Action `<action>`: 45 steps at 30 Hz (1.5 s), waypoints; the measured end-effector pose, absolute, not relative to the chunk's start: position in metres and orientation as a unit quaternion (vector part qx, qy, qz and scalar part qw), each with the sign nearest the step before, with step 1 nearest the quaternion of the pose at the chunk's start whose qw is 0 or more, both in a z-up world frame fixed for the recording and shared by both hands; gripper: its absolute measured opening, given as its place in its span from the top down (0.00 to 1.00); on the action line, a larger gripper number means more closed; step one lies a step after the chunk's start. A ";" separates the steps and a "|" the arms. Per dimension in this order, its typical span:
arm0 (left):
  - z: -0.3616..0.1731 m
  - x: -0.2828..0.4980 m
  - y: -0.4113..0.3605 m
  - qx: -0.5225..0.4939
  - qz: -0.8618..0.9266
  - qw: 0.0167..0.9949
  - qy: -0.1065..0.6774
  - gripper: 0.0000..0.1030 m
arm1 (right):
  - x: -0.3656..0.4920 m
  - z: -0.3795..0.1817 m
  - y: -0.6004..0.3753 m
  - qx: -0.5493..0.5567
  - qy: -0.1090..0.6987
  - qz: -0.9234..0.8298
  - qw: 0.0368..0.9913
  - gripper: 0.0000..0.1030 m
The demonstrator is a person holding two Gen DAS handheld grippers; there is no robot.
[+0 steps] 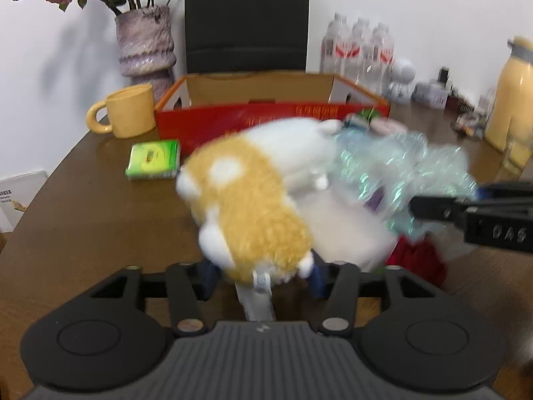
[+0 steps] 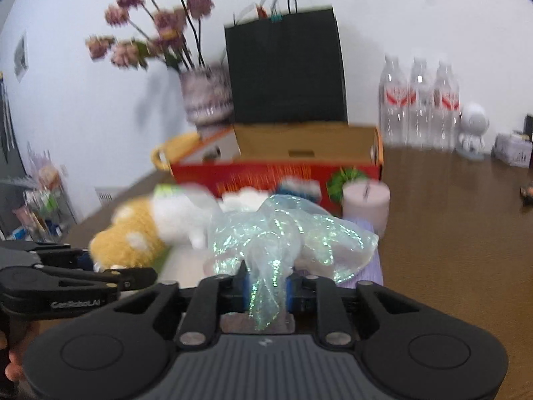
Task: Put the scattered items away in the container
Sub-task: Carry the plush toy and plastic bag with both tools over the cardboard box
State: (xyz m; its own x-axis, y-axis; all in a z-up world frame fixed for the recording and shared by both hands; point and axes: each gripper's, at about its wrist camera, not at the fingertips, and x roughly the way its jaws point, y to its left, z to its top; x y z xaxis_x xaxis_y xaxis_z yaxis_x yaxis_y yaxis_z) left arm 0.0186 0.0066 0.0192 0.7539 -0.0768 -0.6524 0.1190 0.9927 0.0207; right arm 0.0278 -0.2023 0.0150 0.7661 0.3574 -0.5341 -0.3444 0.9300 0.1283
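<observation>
My left gripper (image 1: 263,275) is shut on the rear of a tan and white plush toy (image 1: 253,200), held above the brown table; the toy also shows in the right wrist view (image 2: 140,233). My right gripper (image 2: 266,291) is shut on an iridescent cellophane bundle (image 2: 283,236), which also shows in the left wrist view (image 1: 399,170) just right of the toy. The red cardboard box (image 1: 233,120) stands open behind both, also seen in the right wrist view (image 2: 266,173). A green packet (image 1: 153,160) lies on the table left of the toy.
A yellow mug (image 1: 130,111) and a vase of dried flowers (image 1: 145,43) stand left of the box. A black paper bag (image 2: 286,66) is behind it. Water bottles (image 2: 419,100), a white figurine (image 2: 473,130) and a pale candle (image 2: 366,200) are to the right. A yellow jug (image 1: 514,90) stands far right.
</observation>
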 end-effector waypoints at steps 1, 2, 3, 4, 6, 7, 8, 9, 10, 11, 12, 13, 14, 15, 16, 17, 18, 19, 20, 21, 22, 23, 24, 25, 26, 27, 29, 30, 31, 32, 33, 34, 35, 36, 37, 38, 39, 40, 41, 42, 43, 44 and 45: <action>0.015 0.019 0.007 0.037 -0.048 0.933 0.355 0.33 | 0.027 0.012 -0.203 0.004 0.289 0.172 0.942 0.44; 0.012 0.018 0.008 0.042 -0.045 0.933 0.355 0.27 | 0.025 0.012 -0.204 -0.001 0.288 0.158 0.945 0.38; 0.010 0.018 0.010 0.047 -0.042 0.933 0.354 0.25 | 0.022 0.013 -0.206 -0.005 0.283 0.150 0.947 0.34; 0.008 0.017 0.014 0.046 -0.047 0.935 0.349 0.25 | 0.019 0.015 -0.208 -0.010 0.278 0.143 0.950 0.34; 0.007 0.017 0.027 0.019 -0.059 0.937 0.344 0.19 | 0.015 0.018 -0.209 -0.017 0.270 0.133 0.954 0.32; 0.006 0.019 0.033 0.007 -0.057 0.936 0.347 0.19 | 0.013 0.020 -0.209 -0.025 0.264 0.128 0.956 0.30; 0.005 0.021 0.039 -0.002 -0.049 0.935 0.350 0.19 | 0.012 0.021 -0.208 -0.033 0.259 0.124 0.957 0.28; 0.003 0.023 0.042 -0.003 -0.041 0.935 0.352 0.19 | 0.012 0.022 -0.206 -0.044 0.253 0.119 0.959 0.23; 0.003 0.023 0.045 -0.005 -0.039 0.935 0.353 0.20 | 0.013 0.021 -0.204 -0.053 0.250 0.119 0.959 0.22; 0.003 0.023 0.048 -0.008 -0.038 0.934 0.354 0.20 | 0.016 0.020 -0.202 -0.062 0.253 0.119 0.958 0.22; 0.006 0.021 0.050 -0.018 -0.051 0.936 0.347 0.20 | 0.018 0.019 -0.200 -0.070 0.256 0.120 0.957 0.22; 0.010 0.016 0.051 -0.034 -0.077 0.938 0.336 0.19 | 0.021 0.018 -0.198 -0.078 0.258 0.118 0.956 0.22; 0.014 0.012 0.052 -0.052 -0.108 0.938 0.324 0.13 | 0.023 0.017 -0.196 -0.085 0.258 0.118 0.955 0.22; 0.018 0.010 0.049 -0.059 -0.125 0.938 0.317 0.04 | 0.024 0.016 -0.195 -0.092 0.259 0.119 0.954 0.22; 0.021 0.010 0.044 -0.053 -0.125 0.940 0.313 0.03 | 0.025 0.015 -0.194 -0.094 0.260 0.117 0.954 0.22; 0.024 0.010 0.039 -0.046 -0.125 0.942 0.309 0.03 | 0.025 0.016 -0.195 -0.089 0.259 0.119 0.954 0.22; 0.026 0.015 0.033 -0.036 -0.114 0.942 0.312 0.03 | 0.025 0.017 -0.195 -0.083 0.257 0.122 0.955 0.22; 0.026 0.020 0.028 -0.032 -0.096 0.943 0.316 0.04 | 0.024 0.018 -0.196 -0.076 0.256 0.125 0.956 0.22; 0.027 0.025 0.023 -0.029 -0.078 0.944 0.319 0.08 | 0.025 0.018 -0.197 -0.071 0.255 0.128 0.956 0.22; 0.026 0.031 0.021 -0.029 -0.063 0.945 0.321 0.15 | 0.026 0.018 -0.198 -0.065 0.255 0.131 0.956 0.22; 0.026 0.034 0.021 -0.038 -0.057 0.946 0.317 0.28 | 0.028 0.018 -0.199 -0.059 0.255 0.134 0.956 0.23; 0.025 0.036 0.022 -0.047 -0.052 0.947 0.312 0.43 | 0.029 0.018 -0.200 -0.053 0.255 0.138 0.956 0.24; 0.025 0.036 0.024 -0.064 -0.057 0.946 0.312 0.52 | 0.032 0.017 -0.202 -0.043 0.257 0.142 0.955 0.34; 0.026 0.035 0.025 -0.069 -0.058 0.945 0.314 0.52 | 0.036 0.016 -0.205 -0.030 0.261 0.146 0.954 0.55; 0.027 0.035 0.025 -0.073 -0.058 0.944 0.316 0.53 | 0.040 0.013 -0.208 -0.016 0.269 0.150 0.951 0.65; 0.030 0.033 0.024 -0.063 -0.055 0.947 0.310 0.53 | 0.043 0.011 -0.211 -0.004 0.275 0.151 0.949 0.76; 0.037 0.030 0.023 -0.048 -0.051 0.953 0.297 0.53 | 0.042 0.015 -0.218 0.016 0.265 0.152 0.952 0.79; 0.044 0.029 0.026 -0.053 -0.055 0.954 0.289 0.53 | 0.040 0.019 -0.219 0.021 0.257 0.154 0.954 0.81; 0.053 0.031 0.028 -0.057 -0.060 0.956 0.282 0.53 | 0.037 0.023 -0.219 0.023 0.248 0.157 0.956 0.82; 0.062 0.034 0.030 -0.061 -0.066 0.957 0.275 0.53 | 0.036 0.030 -0.219 0.023 0.237 0.162 0.958 0.83; 0.071 0.036 0.031 -0.065 -0.071 0.959 0.268 0.53 | 0.034 0.038 -0.218 0.021 0.224 0.167 0.960 0.84; 0.080 0.042 0.030 -0.060 -0.071 0.961 0.260 0.53 | 0.034 0.046 -0.218 0.020 0.214 0.170 0.962 0.84; 0.089 0.048 0.029 -0.054 -0.071 0.963 0.252 0.53 | 0.035 0.055 -0.216 0.017 0.202 0.173 0.964 0.84; 0.097 0.055 0.029 -0.054 -0.073 0.965 0.248 0.53 | 0.037 0.064 -0.215 0.016 0.190 0.175 0.966 0.84; 0.106 0.063 0.029 -0.053 -0.074 0.966 0.243 0.53 | 0.039 0.073 -0.214 0.015 0.179 0.177 0.968 0.84; 0.114 0.072 0.030 -0.057 -0.076 0.966 0.241 0.53 | 0.043 0.082 -0.212 0.013 0.171 0.180 0.969 0.84; 0.122 0.081 0.031 -0.062 -0.078 0.966 0.238 0.53 | 0.047 0.090 -0.210 0.010 0.163 0.181 0.970 0.84; 0.126 0.089 0.032 -0.067 -0.082 0.964 0.242 0.53 | 0.053 0.099 -0.208 0.004 0.155 0.181 0.971 0.84; 0.130 0.098 0.034 -0.073 -0.085 0.963 0.247 0.53 | 0.059 0.107 -0.206 -0.002 0.151 0.181 0.972 0.84; 0.134 0.106 0.035 -0.079 -0.089 0.961 0.251 0.53 | 0.066 0.112 -0.203 -0.009 0.148 0.182 0.972 0.84; 0.133 0.116 0.038 -0.085 -0.086 0.959 0.257 0.53 | 0.077 0.115 -0.202 -0.007 0.148 0.180 0.972 0.84; 0.132 0.127 0.041 -0.091 -0.084 0.956 0.264 0.53 | 0.088 0.118 -0.202 -0.005 0.149 0.179 0.973 0.84; 0.130 0.137 0.042 -0.095 -0.081 0.955 0.269 0.53 | 0.099 0.120 -0.202 -0.003 0.149 0.177 0.973 0.84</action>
State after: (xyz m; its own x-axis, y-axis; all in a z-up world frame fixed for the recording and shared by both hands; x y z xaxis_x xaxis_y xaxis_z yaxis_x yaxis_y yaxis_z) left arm 0.1366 0.0422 0.1302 0.8417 -0.2066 -0.4989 0.1040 0.9686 -0.2257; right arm 0.0988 -0.2015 0.1204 0.8928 0.3431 -0.2918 -0.3449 0.9375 0.0473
